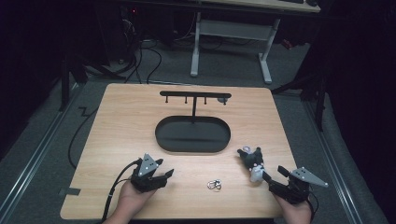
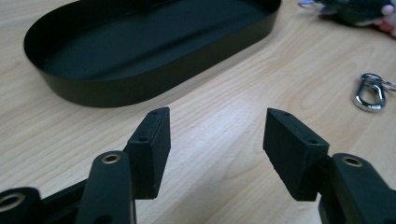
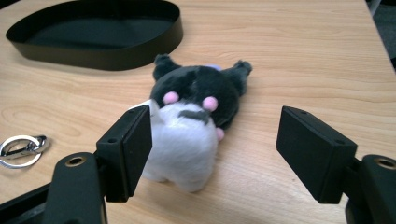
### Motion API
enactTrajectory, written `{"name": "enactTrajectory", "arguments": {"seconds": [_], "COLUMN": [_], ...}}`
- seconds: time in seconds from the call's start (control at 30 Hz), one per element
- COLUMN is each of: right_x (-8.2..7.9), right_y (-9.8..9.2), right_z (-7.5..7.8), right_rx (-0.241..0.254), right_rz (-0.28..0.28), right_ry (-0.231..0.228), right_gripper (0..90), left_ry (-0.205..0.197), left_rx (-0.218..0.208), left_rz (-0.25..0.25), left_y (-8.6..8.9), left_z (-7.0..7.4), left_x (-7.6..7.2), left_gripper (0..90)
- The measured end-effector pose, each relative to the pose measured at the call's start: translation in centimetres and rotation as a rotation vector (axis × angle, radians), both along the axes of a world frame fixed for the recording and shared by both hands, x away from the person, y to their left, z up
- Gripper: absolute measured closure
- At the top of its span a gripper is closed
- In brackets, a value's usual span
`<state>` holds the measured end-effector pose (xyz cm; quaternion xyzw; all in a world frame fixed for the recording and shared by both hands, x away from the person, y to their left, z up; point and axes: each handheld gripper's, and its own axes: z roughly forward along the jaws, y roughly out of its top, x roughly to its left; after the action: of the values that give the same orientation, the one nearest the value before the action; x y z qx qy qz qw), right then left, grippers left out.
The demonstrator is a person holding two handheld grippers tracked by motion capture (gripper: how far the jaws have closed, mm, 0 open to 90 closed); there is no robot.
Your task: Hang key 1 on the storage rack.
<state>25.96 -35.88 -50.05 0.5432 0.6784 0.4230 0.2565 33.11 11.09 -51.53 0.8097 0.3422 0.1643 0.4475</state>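
My left gripper (image 2: 216, 144) sits wide open over bare wood, black oval tray (image 2: 154, 84) ahead, carabiner clip (image 2: 371, 91) off right.

Dim, dark surroundings; table (image 1: 121, 116) evenly lit; near claws soft-focused; soft shadows.

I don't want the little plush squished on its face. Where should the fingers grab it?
Best guess: pinch the soft white body of the plush toy, one pad on each flank. It lies flat on the table with that end toward the open right gripper, so come in low along the table from there. The dark head with pink spots stays clear.
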Motion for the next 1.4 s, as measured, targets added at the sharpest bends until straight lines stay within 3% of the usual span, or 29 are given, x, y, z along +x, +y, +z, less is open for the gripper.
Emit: {"name": "enactTrajectory", "arguments": {"seconds": [0.1,0.3,0.37,0.47,0.57,0.63,0.7,0.77,0.8,0.87,0.97,1.13,1.2,1.23,1.33,1.4], "right_x": [-0.1,-0.6,-0.7,-0.6,0.3,1.3,2.4,4.3,4.3,5.3,6.8,7.7,8.1,8.1,8.1,8.0], "right_y": [0.2,-0.3,-0.9,-1.4,-2.1,-2.4,-2.7,-3.0,-3.0,-2.8,-2.2,-1.3,-0.2,-0.2,1.3,1.8], "right_z": [-0.1,-0.2,-0.2,-0.2,-0.1,-0.1,-0.2,-0.5,-0.5,-0.9,-1.4,-1.4,-1.3,-1.3,-1.5,-1.5], "right_rx": [-0.019,-0.034,-0.027,-0.035,-0.061,-0.089,-0.105,-0.122,-0.122,-0.155,-0.180,-0.180,-0.186,-0.186,-0.157,-0.171], "right_rz": [0.003,-0.005,-0.018,-0.025,-0.033,-0.023,-0.032,-0.021,-0.021,-0.014,0.051,0.098,0.150,0.150,0.238,0.254], "right_ry": [0.007,-0.002,-0.004,-0.013,-0.010,0.000,0.015,0.060,0.060,0.104,0.141,0.147,0.138,0.138,0.134,0.130], "right_gripper": [27.2,29.6,34.4,38.0,45.5,47.7,53.6,73.5,73.5,83.5,90.0,90.0,90.0,90.0,90.0,90.0], "left_ry": [-0.005,0.031,0.020,0.038,0.050,0.031,0.013,0.007,0.007,0.008,0.019,0.018,0.016,0.016,0.014,0.009], "left_rx": [0.010,-0.051,-0.034,-0.016,-0.024,-0.003,0.007,0.018,0.018,0.013,0.016,0.005,0.002,0.002,0.002,0.003], "left_rz": [-0.001,0.009,0.026,0.070,0.094,0.121,0.151,0.183,0.183,0.198,0.217,0.224,0.224,0.224,0.213,0.207], "left_y": [-0.1,0.6,0.8,1.5,2.5,3.1,3.9,5.1,5.1,5.8,6.9,7.6,7.7,7.7,7.7,7.7], "left_z": [-0.1,0.4,0.6,0.5,0.3,0.4,0.4,0.5,0.5,0.4,0.2,0.2,0.2,0.2,0.2,0.2], "left_x": [0.2,1.0,1.0,1.3,0.9,0.5,-0.1,-0.8,-0.8,-1.1,-1.5,-2.0,-2.3,-2.3,-2.4,-2.4], "left_gripper": [41.7,43.6,41.1,37.8,35.7,34.7,32.6,31.2,31.7,32.4,32.8,33.4,33.8,33.9,34.2,34.6]}}
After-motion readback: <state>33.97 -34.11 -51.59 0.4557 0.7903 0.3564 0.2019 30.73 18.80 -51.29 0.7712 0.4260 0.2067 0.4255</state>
